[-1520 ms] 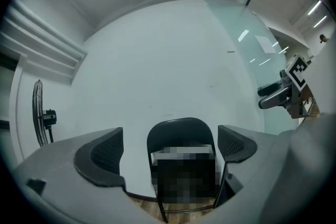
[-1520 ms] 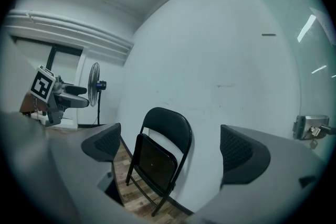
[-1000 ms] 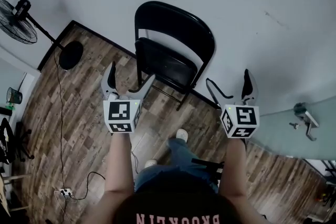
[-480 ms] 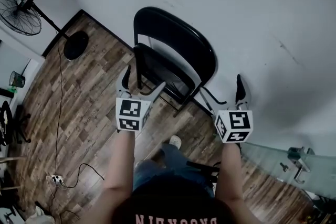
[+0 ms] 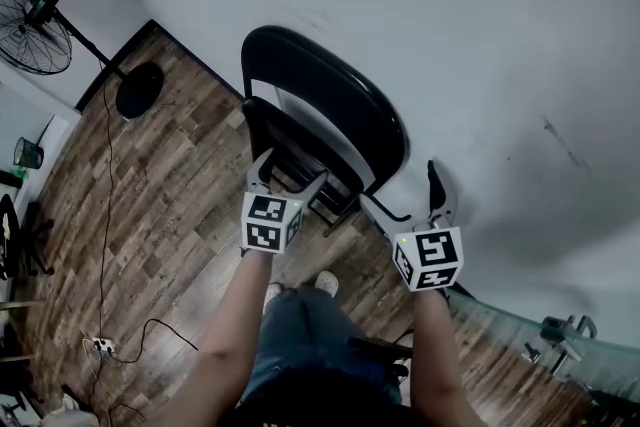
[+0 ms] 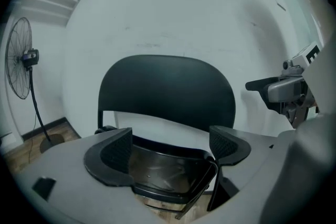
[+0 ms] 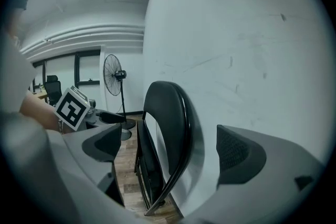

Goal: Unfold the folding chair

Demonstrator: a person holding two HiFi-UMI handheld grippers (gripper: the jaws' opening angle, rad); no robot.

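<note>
The folding chair [image 5: 330, 110] leans folded flat against the white wall at twelve o'clock: glossy black tube frame, rounded padded back, seat tipped up. The left gripper [image 5: 291, 170] faces the seat's top edge, its jaws just narrowing but not yet gripping it. The right gripper [image 5: 408, 195], at two o'clock, lines its released jaws up on the side rail, apart from it and probably there to steady it.

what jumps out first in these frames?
A black folding chair, folded, leans on the white wall at centre. The left gripper and right gripper hover open before it; the left's jaws have just been closing slightly, the seat edge framed between them, untouched. A pedestal fan stands far left.
</note>
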